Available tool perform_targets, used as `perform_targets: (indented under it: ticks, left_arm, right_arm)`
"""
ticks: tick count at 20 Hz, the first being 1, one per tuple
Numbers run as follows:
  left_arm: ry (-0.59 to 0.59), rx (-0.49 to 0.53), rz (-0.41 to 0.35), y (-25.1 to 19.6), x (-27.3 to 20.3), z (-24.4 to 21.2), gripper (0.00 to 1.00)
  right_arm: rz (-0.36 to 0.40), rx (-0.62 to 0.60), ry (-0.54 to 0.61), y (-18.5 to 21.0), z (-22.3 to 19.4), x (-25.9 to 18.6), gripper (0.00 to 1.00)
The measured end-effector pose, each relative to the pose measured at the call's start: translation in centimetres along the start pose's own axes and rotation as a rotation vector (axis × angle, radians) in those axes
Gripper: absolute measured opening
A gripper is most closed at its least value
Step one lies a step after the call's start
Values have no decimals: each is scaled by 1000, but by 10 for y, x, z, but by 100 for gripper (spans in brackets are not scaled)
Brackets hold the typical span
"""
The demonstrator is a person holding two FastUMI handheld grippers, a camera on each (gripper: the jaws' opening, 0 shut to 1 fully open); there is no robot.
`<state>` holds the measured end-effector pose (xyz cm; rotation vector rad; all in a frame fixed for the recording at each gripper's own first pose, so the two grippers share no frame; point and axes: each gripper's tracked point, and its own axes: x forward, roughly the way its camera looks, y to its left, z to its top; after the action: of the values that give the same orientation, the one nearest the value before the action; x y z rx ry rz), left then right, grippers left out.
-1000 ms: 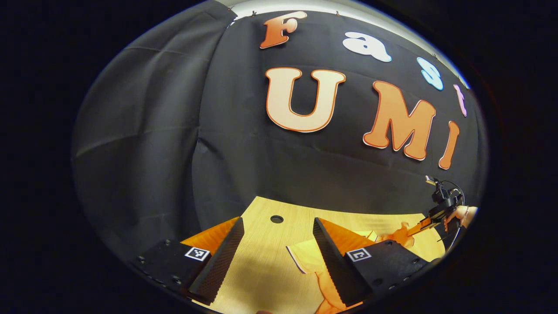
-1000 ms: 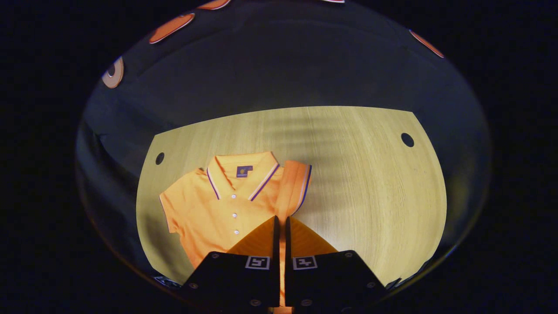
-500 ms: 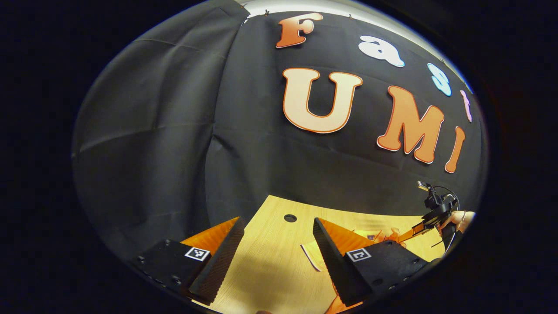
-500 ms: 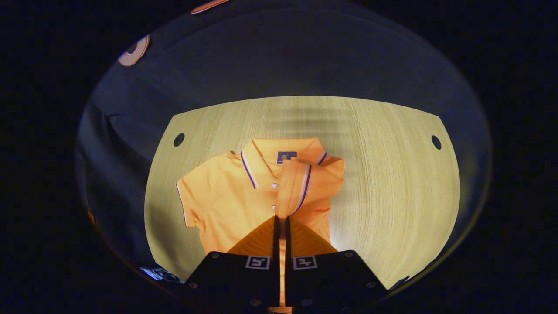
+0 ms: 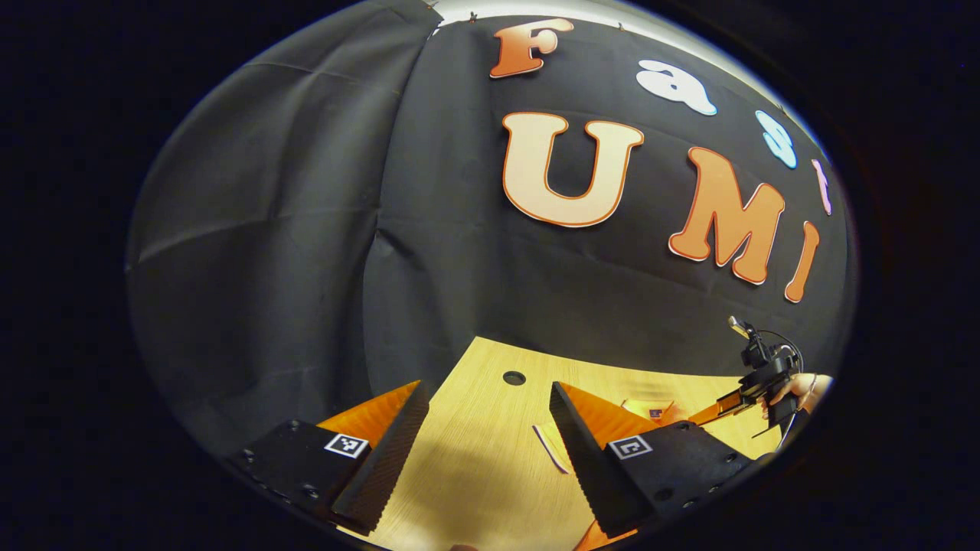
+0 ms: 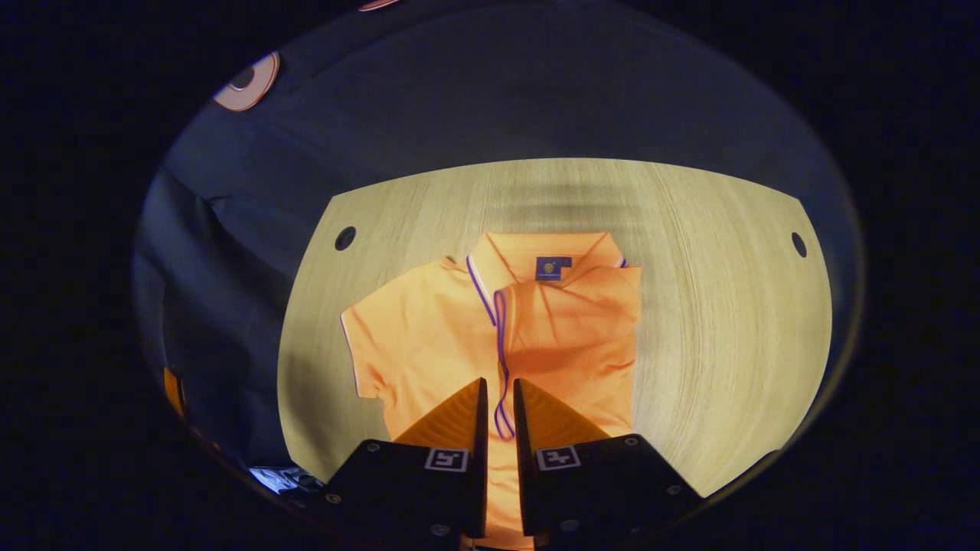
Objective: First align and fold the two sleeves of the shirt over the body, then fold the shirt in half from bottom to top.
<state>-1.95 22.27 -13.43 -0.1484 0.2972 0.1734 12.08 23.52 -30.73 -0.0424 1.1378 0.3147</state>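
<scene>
Each gripper, the left gripper [image 5: 486,436] and the right gripper [image 6: 498,417], has a black body with small screws and two wedge-shaped fingers with ribbed inner faces. Each finger's base carries a square black-and-white marker.

The left gripper view sits low, close above the wooden table [image 5: 490,474], and faces nearly level toward the booth's black cloth wall [image 5: 306,229], which rises near behind the table's far edge. The right gripper view looks steeply down from higher above the same table [image 6: 712,321], facing its far edge, with the orange shirt [image 6: 490,329] spread below. Both views share the table top and the shirt, seen as a sliver [image 5: 651,409] at the left view's lower right.
</scene>
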Motion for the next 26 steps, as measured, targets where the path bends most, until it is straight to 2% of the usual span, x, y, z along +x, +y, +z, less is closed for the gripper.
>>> perform_targets:
  ticks: [2,3,4,5,6,11,15,18,23,25,26]
  left_arm:
    - [5,-3,-3,-3,0,0,98]
    - [6,-2,-4,-4,0,0,98]
    - [6,0,-4,-6,0,0,98]
    - [7,3,-5,-8,0,0,98]
    - [8,6,-5,-8,1,-1,98]
    - [19,31,-35,-27,7,1,98]
    - [58,14,-75,-50,18,-5,98]
    - [86,40,-93,-68,37,-12,98]
    - [175,105,-114,-98,78,-31,98]
    - [231,100,-150,-115,94,-41,98]
    - [260,100,-143,-118,103,-47,98]
  right_arm:
    - [35,-4,-11,11,2,-1,39]
    - [36,-13,-22,12,3,-2,63]
    - [26,-23,-37,11,4,-3,75]
    - [15,-38,-55,9,7,-4,94]
    - [4,-53,-71,8,8,-8,98]
    - [-10,-65,-181,3,22,-31,99]
    - [-34,-55,-304,-10,40,-69,99]
    - [-49,-40,-386,-20,49,-101,99]
    - [-99,-37,-551,-44,61,-164,99]
    - [-117,-40,-592,-55,61,-185,98]
    - [-117,-42,-606,-59,59,-195,99]
